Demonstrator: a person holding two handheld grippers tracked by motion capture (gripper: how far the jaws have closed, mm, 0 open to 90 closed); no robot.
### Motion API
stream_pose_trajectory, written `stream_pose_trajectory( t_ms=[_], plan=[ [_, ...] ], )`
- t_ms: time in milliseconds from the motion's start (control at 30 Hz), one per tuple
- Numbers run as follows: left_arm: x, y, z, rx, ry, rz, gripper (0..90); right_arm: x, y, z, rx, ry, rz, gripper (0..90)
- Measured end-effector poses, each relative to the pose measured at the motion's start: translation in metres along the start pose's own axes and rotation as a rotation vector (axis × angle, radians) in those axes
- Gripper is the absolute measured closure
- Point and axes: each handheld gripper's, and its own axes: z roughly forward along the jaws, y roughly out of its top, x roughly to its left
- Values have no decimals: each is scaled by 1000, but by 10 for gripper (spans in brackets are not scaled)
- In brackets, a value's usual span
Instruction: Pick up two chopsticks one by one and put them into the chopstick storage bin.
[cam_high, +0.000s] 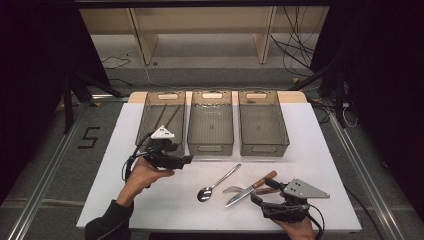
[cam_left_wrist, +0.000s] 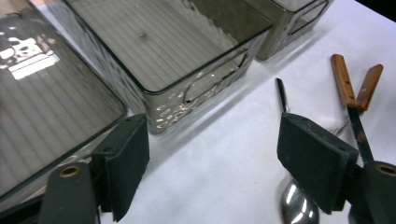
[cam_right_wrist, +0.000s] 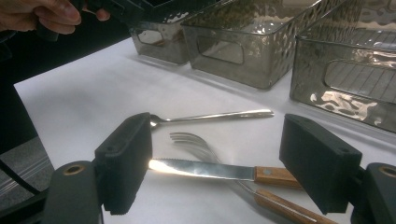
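Two grippers over the white tabletop (cam_high: 125, 165), both gaping wide. Left gripper (cam_high: 186, 159) up by the near end of the left bin (cam_high: 161, 121), jaws spread and nothing between them — no earlier picture needed to see bare white surface in the gap in the left gripper view. Held in the left hand (cam_high: 142, 175), pointing across toward the middle bin (cam_high: 210, 122). Right gripper (cam_high: 256, 198) low at the near right edge of the tabletop, jaws likewise far apart, gripping nothing, touching nothing that can be made out.

Straight ahead of the right gripper, three pieces of cutlery near the front edge, right of centre. Knife (cam_right_wrist: 205, 170) lying flat between the jaws in the right gripper view, serrated blade toward the left jaw, wooden handle toward the right one. Fork (cam_right_wrist: 196, 144) crossing under the knife, tines up beyond the blade, its own wooden handle running just beside the knife's. Spoon (cam_high: 216, 184) a little farther left — bowl toward the near edge, handle angled toward the bins, just beside the other two, apart from them.

Three smoky clear bins in a row along the far edge, right bin (cam_high: 262, 122) and middle one showing bare ribbed floors. Thin dark sticks (cam_high: 167, 116) lying in the left bin. Nothing between the right gripper and the knife.
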Motion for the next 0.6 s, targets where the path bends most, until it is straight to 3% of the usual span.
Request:
stream_pose_trajectory(
  t_ms=[400,600],
  plan=[
    [-19,-4,17,38,-53,59,205,-1,0,0,0,1,2,261],
    [-25,-6,24,64,-48,84,190,-1,0,1,-1,4,1,261]
  ],
)
